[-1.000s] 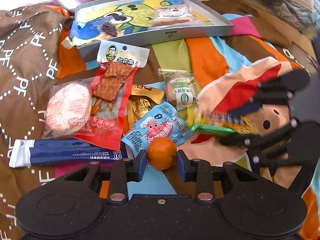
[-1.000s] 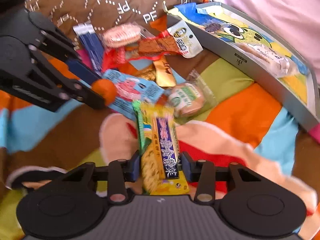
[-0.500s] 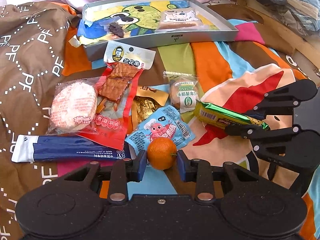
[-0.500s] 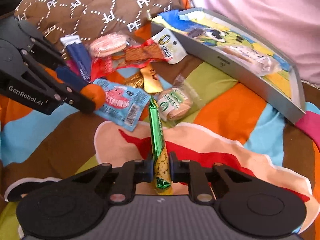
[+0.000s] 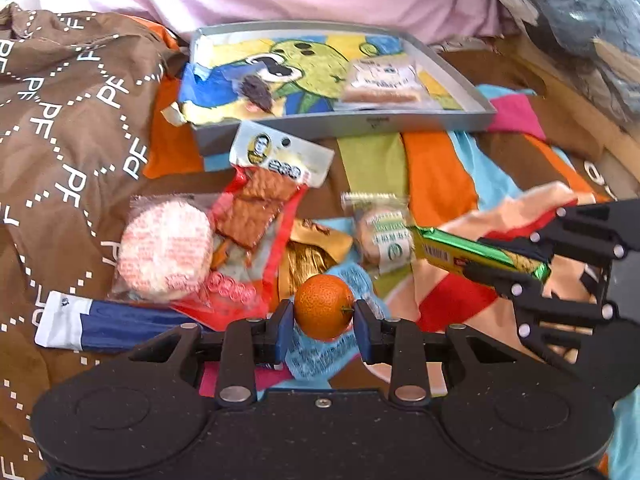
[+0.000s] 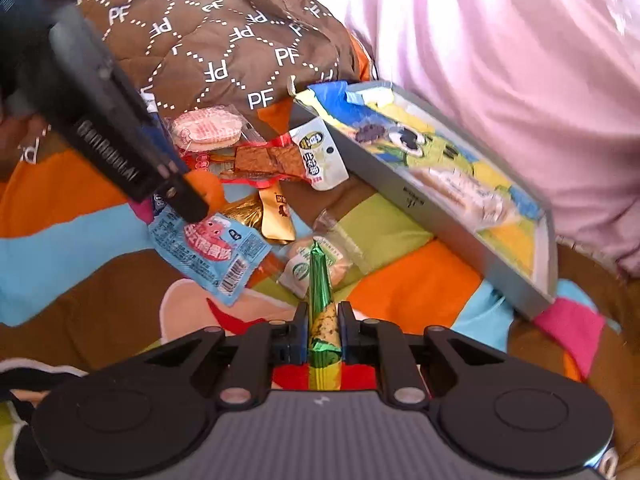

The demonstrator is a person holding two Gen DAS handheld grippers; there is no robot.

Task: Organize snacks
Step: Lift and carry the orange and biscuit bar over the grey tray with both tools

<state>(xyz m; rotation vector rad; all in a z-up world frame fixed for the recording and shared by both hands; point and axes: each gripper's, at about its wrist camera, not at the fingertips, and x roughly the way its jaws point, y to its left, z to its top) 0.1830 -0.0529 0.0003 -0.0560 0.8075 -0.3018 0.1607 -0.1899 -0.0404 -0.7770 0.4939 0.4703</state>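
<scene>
My left gripper (image 5: 323, 317) is shut on a small orange mandarin (image 5: 323, 305), held just above a light blue snack pack (image 5: 320, 354). My right gripper (image 6: 324, 322) is shut on a green and yellow snack bar (image 6: 318, 280) that points forward on its edge. The left wrist view has that bar (image 5: 460, 250) in the right gripper (image 5: 516, 268) at the right. A grey tray (image 5: 344, 125) with a cartoon picture lies at the back. It holds a wrapped biscuit pack (image 5: 380, 84) and a small dark piece (image 5: 256, 92).
Loose snacks lie on the colourful quilt before the tray: a round pink cake (image 5: 164, 252), a red pack of brown strips (image 5: 256, 208), a long blue pack (image 5: 112, 326), a gold pack (image 5: 312, 256), a small green-labelled pastry (image 5: 384, 232). A pink sheet (image 6: 500, 60) lies behind the tray.
The left gripper's fingers closed onto the mandarin and raised it slightly. The right gripper shut on the snack bar, turned it on edge and lifted it toward the tray.
</scene>
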